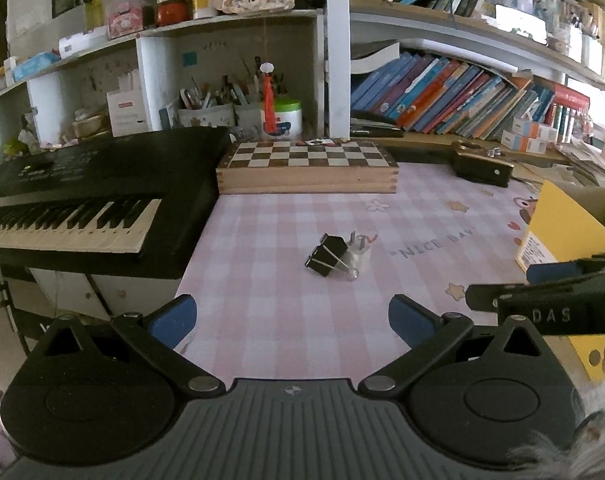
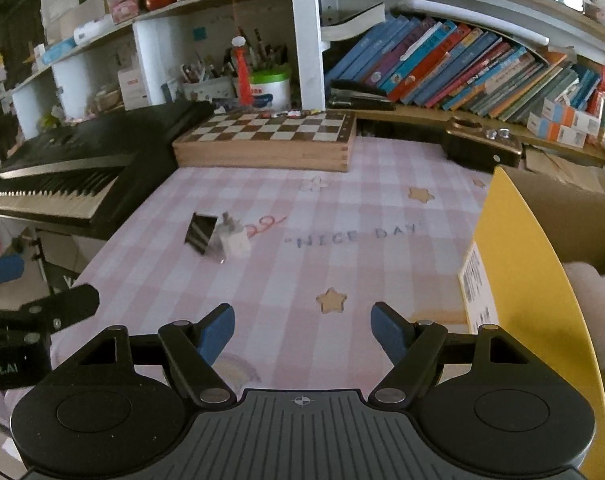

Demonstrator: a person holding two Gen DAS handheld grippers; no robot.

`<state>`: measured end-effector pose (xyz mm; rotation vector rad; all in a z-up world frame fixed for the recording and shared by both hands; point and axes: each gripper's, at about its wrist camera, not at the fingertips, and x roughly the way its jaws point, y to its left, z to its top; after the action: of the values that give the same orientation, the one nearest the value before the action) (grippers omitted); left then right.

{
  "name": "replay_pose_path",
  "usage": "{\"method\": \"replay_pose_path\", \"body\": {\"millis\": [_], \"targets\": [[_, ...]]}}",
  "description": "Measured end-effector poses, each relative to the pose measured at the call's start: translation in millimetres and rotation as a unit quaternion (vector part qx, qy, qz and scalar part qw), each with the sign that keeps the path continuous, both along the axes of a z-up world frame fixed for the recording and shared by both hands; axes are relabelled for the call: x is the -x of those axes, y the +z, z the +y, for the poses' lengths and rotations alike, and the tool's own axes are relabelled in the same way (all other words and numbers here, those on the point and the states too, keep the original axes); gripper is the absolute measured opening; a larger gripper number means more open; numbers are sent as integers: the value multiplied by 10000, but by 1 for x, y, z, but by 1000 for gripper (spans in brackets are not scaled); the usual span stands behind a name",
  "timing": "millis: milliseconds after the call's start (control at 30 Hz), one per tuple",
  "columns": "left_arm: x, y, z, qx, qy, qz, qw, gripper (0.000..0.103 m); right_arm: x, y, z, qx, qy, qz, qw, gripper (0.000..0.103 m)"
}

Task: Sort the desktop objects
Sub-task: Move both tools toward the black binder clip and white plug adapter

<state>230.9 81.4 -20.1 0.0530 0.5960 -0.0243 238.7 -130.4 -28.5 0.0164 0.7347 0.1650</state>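
In the left wrist view we are holding the left claw (image 1: 292,320) low over the pink checked counter (image 1: 262,320), its blue fingers spread wide apart with nothing between them. Farther ahead, near the middle of the counter, a black binder clip (image 1: 327,255) is lying against a small white plug (image 1: 358,257), the two touching. A keyboard (image 1: 82,204) is sitting at the left, a chessboard box (image 1: 307,168) at the far side, and a yellow box (image 1: 566,228) at the right.

In the right wrist view we are keeping the right claw (image 2: 302,330) open too, empty above the counter (image 2: 342,264). The binder clip (image 2: 200,232) and plug (image 2: 233,241) are lying far left of it, and the yellow box (image 2: 518,280) is standing just right.
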Motion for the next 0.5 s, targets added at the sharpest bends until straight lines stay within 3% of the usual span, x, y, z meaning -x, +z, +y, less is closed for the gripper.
{"method": "replay_pose_path", "body": {"millis": [367, 500], "targets": [[-58, -17, -10, 4, -193, 215, 9996, 100, -45, -3, -7, 28, -113, 15, 9999, 77], [-85, -22, -12, 226, -248, 209, 9992, 98, -57, -5, -9, 30, -127, 51, 9999, 77]]}}
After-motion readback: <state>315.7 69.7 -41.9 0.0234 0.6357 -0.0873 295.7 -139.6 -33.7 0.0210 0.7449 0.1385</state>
